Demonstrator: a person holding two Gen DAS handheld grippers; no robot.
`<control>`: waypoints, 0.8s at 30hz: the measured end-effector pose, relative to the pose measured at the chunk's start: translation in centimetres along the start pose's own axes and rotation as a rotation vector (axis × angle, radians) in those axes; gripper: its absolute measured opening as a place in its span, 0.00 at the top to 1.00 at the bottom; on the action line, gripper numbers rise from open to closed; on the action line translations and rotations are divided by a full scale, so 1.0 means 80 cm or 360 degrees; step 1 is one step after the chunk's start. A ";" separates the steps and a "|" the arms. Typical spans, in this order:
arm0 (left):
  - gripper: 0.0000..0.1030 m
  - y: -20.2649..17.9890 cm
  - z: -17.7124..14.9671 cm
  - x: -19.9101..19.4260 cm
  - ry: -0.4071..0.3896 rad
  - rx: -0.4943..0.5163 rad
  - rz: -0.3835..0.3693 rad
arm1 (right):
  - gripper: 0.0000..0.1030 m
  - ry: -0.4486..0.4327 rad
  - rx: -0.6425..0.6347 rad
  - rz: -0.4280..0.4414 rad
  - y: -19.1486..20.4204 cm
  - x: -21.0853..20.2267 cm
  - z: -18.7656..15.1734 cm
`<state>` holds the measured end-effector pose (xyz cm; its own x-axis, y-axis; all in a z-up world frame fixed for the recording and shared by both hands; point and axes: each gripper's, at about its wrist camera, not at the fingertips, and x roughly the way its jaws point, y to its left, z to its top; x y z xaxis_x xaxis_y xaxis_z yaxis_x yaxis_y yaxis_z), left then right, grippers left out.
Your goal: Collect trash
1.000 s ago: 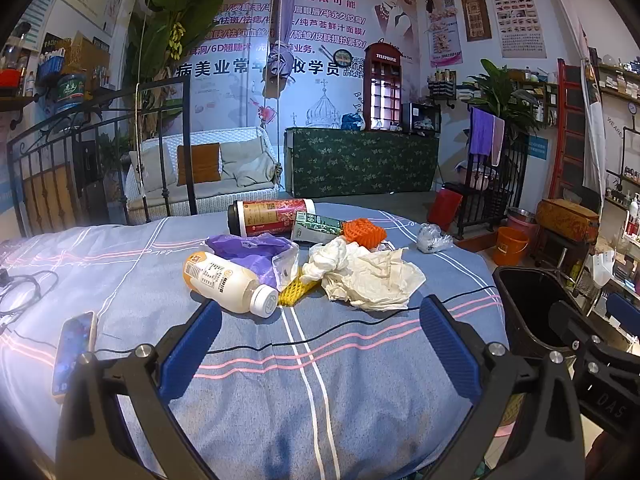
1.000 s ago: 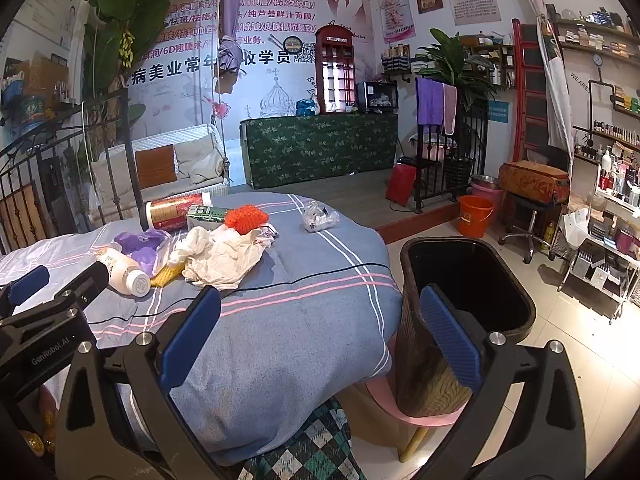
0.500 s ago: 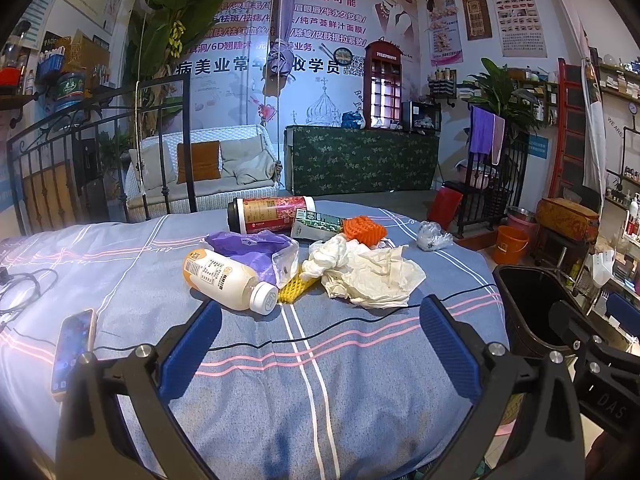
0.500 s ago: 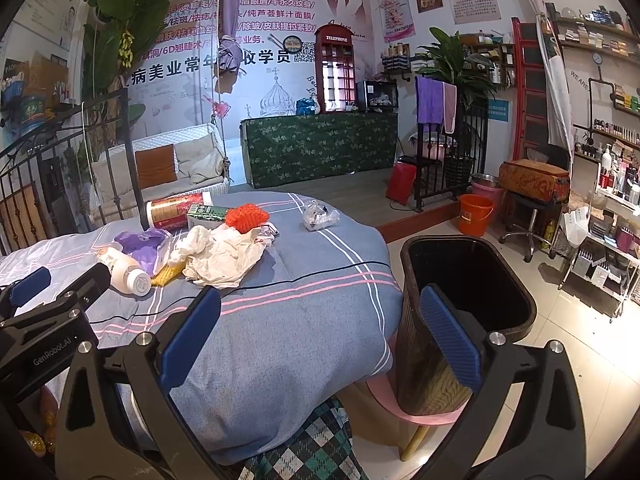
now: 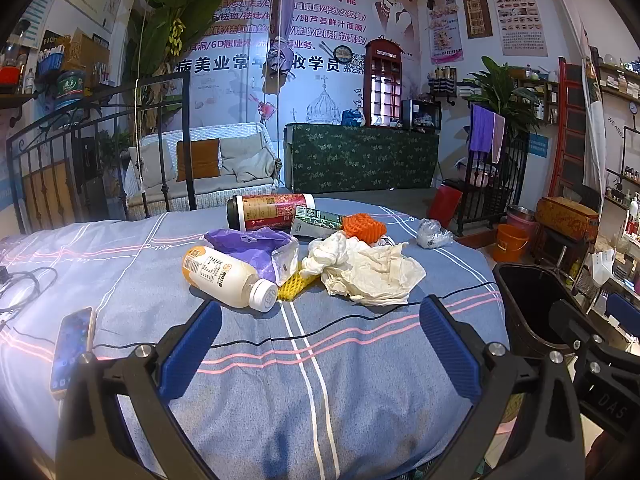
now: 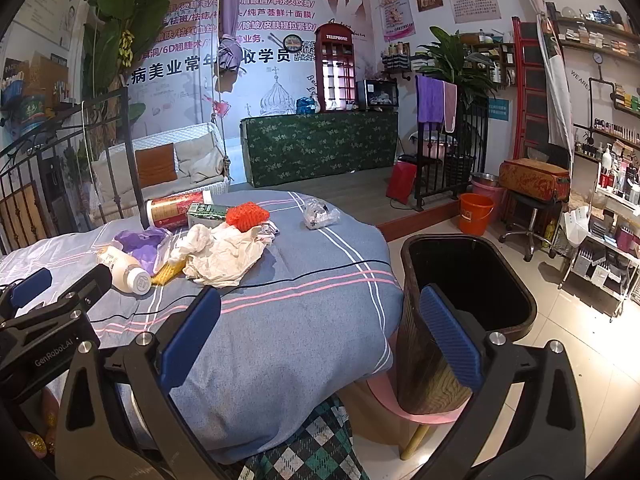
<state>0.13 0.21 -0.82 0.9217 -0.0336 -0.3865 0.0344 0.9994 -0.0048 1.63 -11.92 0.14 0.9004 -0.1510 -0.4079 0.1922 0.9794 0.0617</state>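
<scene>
Blue-striped bedding [image 5: 320,380] spreads under both my grippers, and the trash sits heaped in its middle, well ahead of my fingertips: a milk bottle [image 5: 228,278] lying on its side nearest my left gripper [image 5: 316,344], a purple bag [image 5: 252,246] behind it, yellow foam net [image 5: 296,286] touching the bottle's cap end, crumpled paper [image 5: 372,272] just to the right, then an orange net [image 5: 364,226], a green carton [image 5: 320,220] and a red canister [image 5: 272,212] at the back, with a clear wrapper [image 5: 432,234] lying apart toward the far edge. My left jaws stand spread wide and hold nothing; my right gripper [image 6: 320,340] is likewise released and empty, hanging over the bed's corner beside the black bin [image 6: 468,280], which stands off the bed's right side on a pink stool [image 6: 424,412]. A phone [image 5: 72,346] and a thin black cable [image 5: 352,318] lie on the bedding too; neither looks like trash to me. Nothing is collected yet, so I judge this the approach before the first pick. Next I would reach forward with the left, straddle the bottle across its body, close, and carry it rightward to the bin, keeping clear of the cable
</scene>
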 end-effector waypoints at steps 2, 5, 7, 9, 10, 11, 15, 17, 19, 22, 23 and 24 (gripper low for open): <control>0.05 0.000 0.000 0.000 0.0002 0.0000 0.0001 | 0.04 0.0000 0.0000 -0.0002 0.000 0.000 0.000; 0.05 0.000 0.000 0.000 0.0005 -0.0003 -0.0001 | 0.04 0.0002 -0.0001 -0.0003 0.001 -0.001 0.000; 0.05 0.000 -0.003 -0.001 0.0003 -0.0002 0.0004 | 0.04 -0.0004 0.0000 0.0000 0.001 -0.001 -0.001; 0.05 0.000 -0.003 -0.001 0.0005 -0.0002 0.0002 | 0.04 -0.0004 -0.0001 -0.0001 0.002 -0.001 -0.002; 0.05 0.000 -0.003 -0.001 0.0005 0.0000 0.0004 | 0.04 -0.0001 0.0000 0.0001 0.001 -0.001 -0.001; 0.05 0.000 -0.003 -0.001 0.0005 0.0000 0.0003 | 0.04 0.0001 0.0000 0.0001 0.002 -0.001 -0.001; 0.05 0.000 -0.005 -0.001 0.0013 0.0000 0.0003 | 0.04 0.0009 0.0003 0.0005 0.003 0.004 -0.002; 0.05 0.000 -0.009 0.000 0.0023 0.0000 0.0001 | 0.04 0.0008 -0.0008 0.0009 0.004 0.005 -0.002; 0.05 0.002 -0.013 0.008 0.0041 -0.0009 -0.0009 | 0.04 0.0013 -0.0029 0.0020 0.005 0.010 -0.002; 0.05 0.009 -0.016 0.021 0.0130 -0.0025 -0.0038 | 0.04 0.0079 -0.0053 0.0078 0.006 0.026 -0.002; 0.05 0.012 -0.018 0.026 0.0163 -0.0037 -0.0036 | 0.04 0.0111 -0.0062 0.0095 0.006 0.032 -0.002; 0.05 0.016 -0.020 0.031 0.0197 -0.0050 -0.0035 | 0.04 0.0164 -0.0079 0.0107 0.007 0.042 -0.002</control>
<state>1.85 1.45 -3.25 0.8660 -0.0560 -0.4969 0.0402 0.9983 -0.0424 4.69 -11.84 -1.35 0.8652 -0.0726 -0.4961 0.1107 0.9927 0.0479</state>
